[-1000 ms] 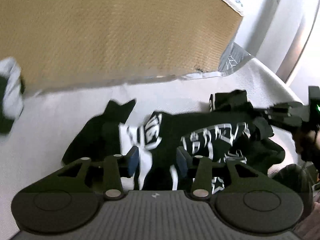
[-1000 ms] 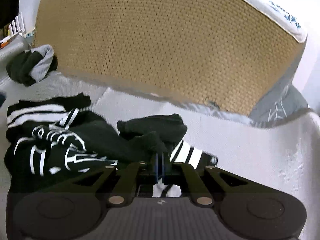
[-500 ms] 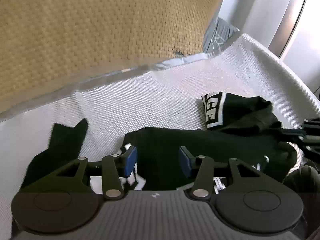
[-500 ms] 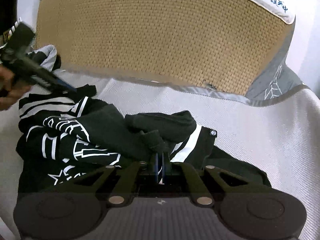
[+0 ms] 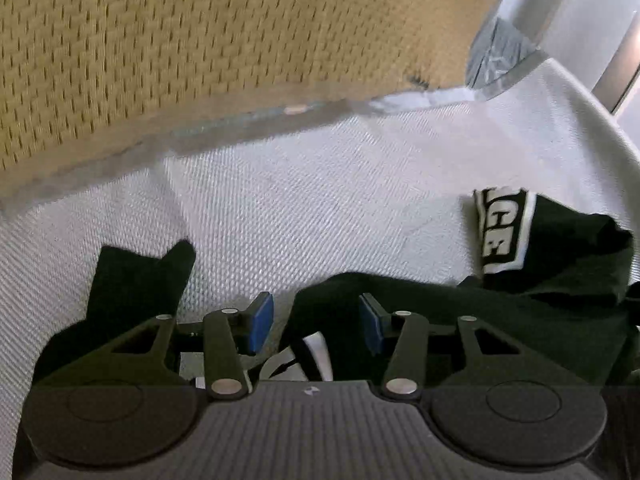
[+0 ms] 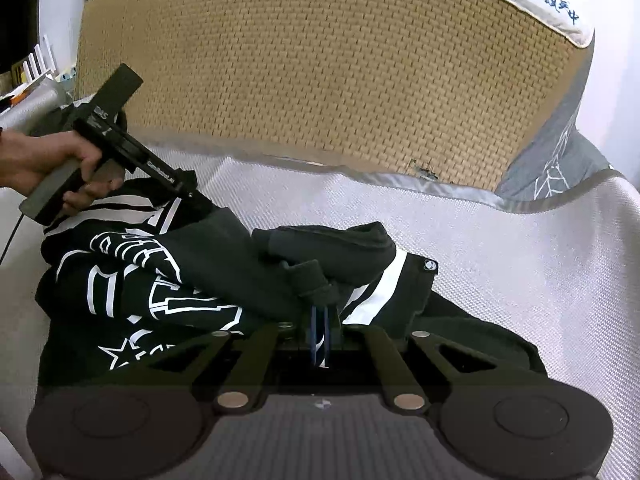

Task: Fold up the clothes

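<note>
- Fabric of the black garment (image 6: 224, 264) looked soft and limp, likely to sag and bunch; hems or corners seemed the best places to grip.
- At the lower centre, the right gripper (image 6: 319, 326) had its blue pads pinched tight on a fold of it.
- Low in the left view, the left gripper (image 5: 316, 322) stood half open, empty, over a dark edge.
- White lettering, stripes and a star marked the cloth, crumpled on the white woven sheet (image 6: 520, 264).
- Behind rose a tan woven mat (image 6: 320, 72).
</note>
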Demonstrator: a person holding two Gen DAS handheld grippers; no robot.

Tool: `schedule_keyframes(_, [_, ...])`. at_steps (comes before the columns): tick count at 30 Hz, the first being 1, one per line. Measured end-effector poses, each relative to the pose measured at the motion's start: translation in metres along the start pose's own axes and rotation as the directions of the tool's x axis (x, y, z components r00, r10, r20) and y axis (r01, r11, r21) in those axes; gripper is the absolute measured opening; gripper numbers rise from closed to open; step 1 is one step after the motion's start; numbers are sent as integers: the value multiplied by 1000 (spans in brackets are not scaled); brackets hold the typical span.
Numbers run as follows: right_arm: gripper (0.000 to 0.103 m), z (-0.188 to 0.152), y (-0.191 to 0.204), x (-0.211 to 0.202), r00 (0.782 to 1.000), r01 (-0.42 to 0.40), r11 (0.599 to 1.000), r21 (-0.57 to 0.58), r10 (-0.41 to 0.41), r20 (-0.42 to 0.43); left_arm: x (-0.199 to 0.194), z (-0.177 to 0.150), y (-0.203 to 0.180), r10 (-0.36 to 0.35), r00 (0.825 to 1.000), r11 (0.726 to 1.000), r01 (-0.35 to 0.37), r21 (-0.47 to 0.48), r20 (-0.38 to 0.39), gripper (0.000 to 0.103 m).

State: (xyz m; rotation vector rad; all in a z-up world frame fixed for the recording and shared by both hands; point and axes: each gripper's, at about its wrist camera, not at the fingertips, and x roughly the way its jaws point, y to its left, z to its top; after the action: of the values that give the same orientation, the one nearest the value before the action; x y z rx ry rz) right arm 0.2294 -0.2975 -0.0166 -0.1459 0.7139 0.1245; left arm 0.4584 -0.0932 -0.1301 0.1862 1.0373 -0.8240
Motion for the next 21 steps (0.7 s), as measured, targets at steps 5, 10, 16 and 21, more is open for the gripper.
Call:
schedule_keyframes(5, [4,0,0,-1,1000,-3,1000,1,3,-4,12,-5,-4,-45,996,999,45,6,-77,20])
schedule_keyframes(10, [4,3,0,0,1000,-2,1000,7,2,15,-20,-16,-8,-16,1000,1000,16,1,12,11])
schedule_keyframes(16, [4,19,-2,-1,995,3,999,37,-6,102,-109,-40,-1,10,973,997,8,-79,229,11])
schedule_keyframes(21, [4,31,-2,5,990,-25,996,86,13,143,-167,-85,7,34,948,989,14,-148,316,10])
